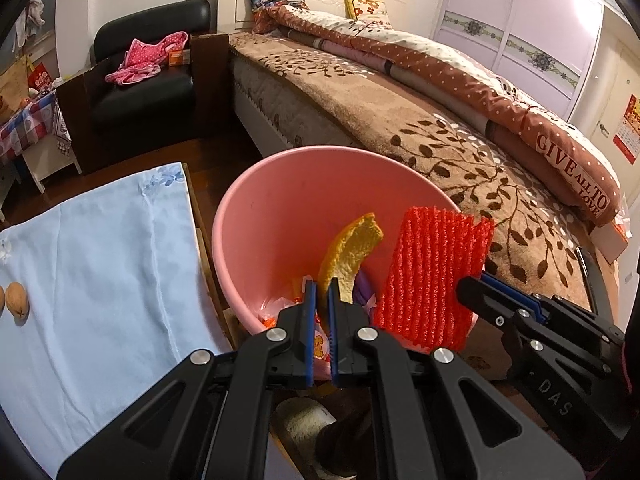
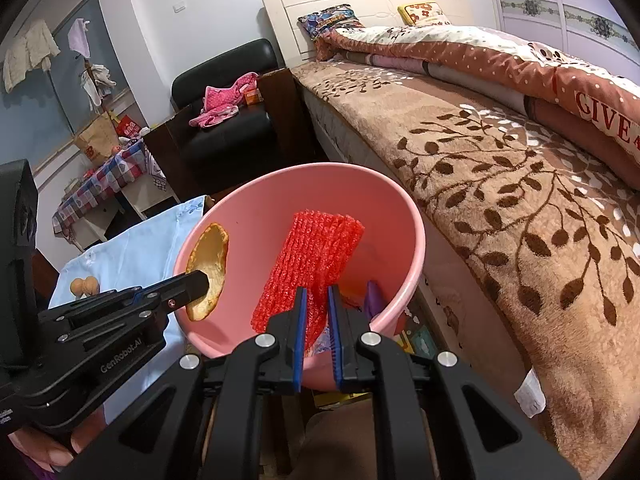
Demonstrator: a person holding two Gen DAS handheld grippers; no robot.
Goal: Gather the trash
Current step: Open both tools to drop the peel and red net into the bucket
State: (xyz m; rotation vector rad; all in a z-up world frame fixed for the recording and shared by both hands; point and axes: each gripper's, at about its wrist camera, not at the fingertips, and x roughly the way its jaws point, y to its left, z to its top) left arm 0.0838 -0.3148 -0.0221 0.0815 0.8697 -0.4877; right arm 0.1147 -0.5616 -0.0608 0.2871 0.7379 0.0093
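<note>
A pink bin [image 1: 236, 216] stands between the table and the bed, with wrappers at its bottom; it also shows in the right wrist view [image 2: 404, 216]. My left gripper [image 1: 322, 286] is shut on a yellow fruit peel [image 1: 352, 248] and holds it over the bin's mouth; the peel shows in the right wrist view [image 2: 208, 268] too. My right gripper [image 2: 317, 292] is shut on a red foam fruit net [image 2: 316, 252], held over the bin beside the peel; the net shows in the left wrist view [image 1: 432, 276] as well. The two grippers are side by side.
A table with a light blue cloth [image 1: 100, 264] lies left of the bin, with two walnuts [image 1: 16, 298] on it. A bed with a brown leaf blanket [image 1: 440, 128] runs along the right. A black armchair [image 1: 148, 76] stands behind.
</note>
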